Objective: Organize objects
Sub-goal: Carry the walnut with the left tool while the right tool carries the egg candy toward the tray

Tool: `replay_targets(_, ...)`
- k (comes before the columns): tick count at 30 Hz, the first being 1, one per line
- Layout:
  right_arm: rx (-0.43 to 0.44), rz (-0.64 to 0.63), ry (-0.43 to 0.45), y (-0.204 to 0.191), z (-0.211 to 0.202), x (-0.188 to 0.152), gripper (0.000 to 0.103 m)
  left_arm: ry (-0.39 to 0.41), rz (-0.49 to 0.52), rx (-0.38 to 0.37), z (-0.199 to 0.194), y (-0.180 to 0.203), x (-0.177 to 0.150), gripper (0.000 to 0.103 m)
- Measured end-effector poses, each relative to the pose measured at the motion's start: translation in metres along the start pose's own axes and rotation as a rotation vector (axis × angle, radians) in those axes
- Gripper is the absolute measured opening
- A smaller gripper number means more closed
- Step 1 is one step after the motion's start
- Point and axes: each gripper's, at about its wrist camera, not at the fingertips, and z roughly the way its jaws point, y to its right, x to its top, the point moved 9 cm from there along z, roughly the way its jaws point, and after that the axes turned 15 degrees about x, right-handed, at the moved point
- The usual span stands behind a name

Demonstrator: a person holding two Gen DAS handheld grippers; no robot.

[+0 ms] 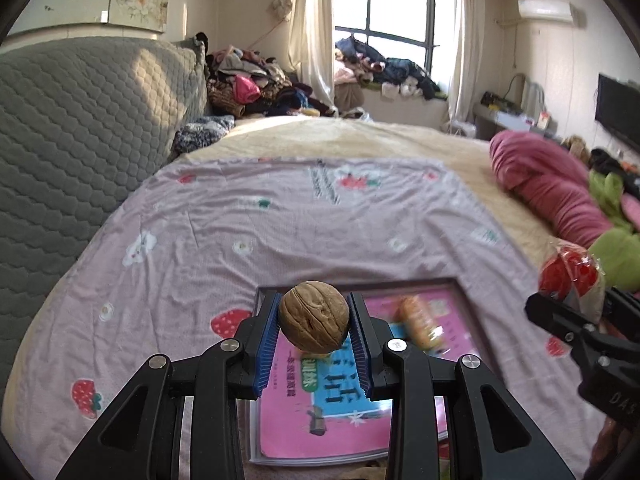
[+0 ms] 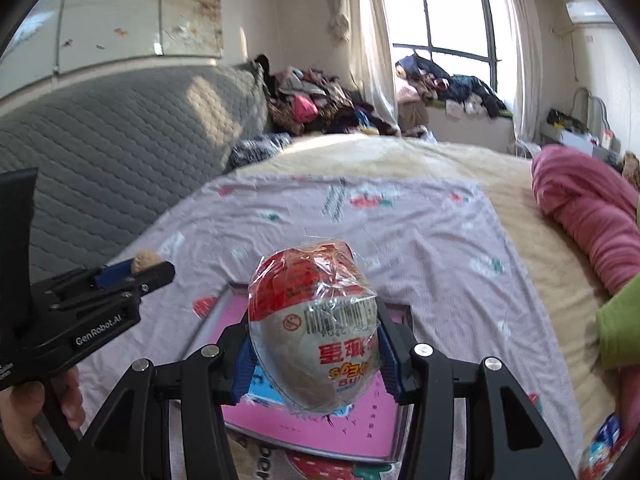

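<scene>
— Blue pads of the left hand-held gripper point(image 1: 314, 334) are clamped on what?
— On a walnut point(image 1: 314, 316), above the pink book point(image 1: 320, 400) on the bed point(image 1: 240, 240).
— And the right hand-held gripper point(image 2: 316, 354)?
— Clamped on a wrapped egg point(image 2: 314, 332), at three o'clock from the walnut.

My left gripper point(image 1: 314, 318) is level, fingers pointing toward the far side, blue pads point(image 1: 267, 340) clamped on a walnut point(image 1: 313, 317) held in the air. My right gripper point(image 2: 316, 344) sits just to its right, about the same height, pads point(image 2: 243, 364) squeezing a wrapped egg point(image 2: 314, 332). My bare left hand point(image 2: 28, 420) grips the left handle, near.
</scene>
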Motion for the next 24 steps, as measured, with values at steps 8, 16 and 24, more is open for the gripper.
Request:
replay_targets(8, 0.001, 0.078, -0.062, 0.035, 0.037, -0.047, 0.051, -0.065, 0.004, 0.011, 0.052, 0.004, -0.048, 0.035)
replay_targets(16, -0.014, 0.072, -0.132, 0.05, 0.06, -0.071, 0.051, -0.142, 0.033, -0.013, 0.087, 0.016, -0.085, 0.035)
replay_targets(24, -0.03, 0.09, -0.191, 0.06, 0.075, -0.09, 0.051, -0.181, 0.067, -0.028, 0.1, 0.027, -0.099, 0.035)
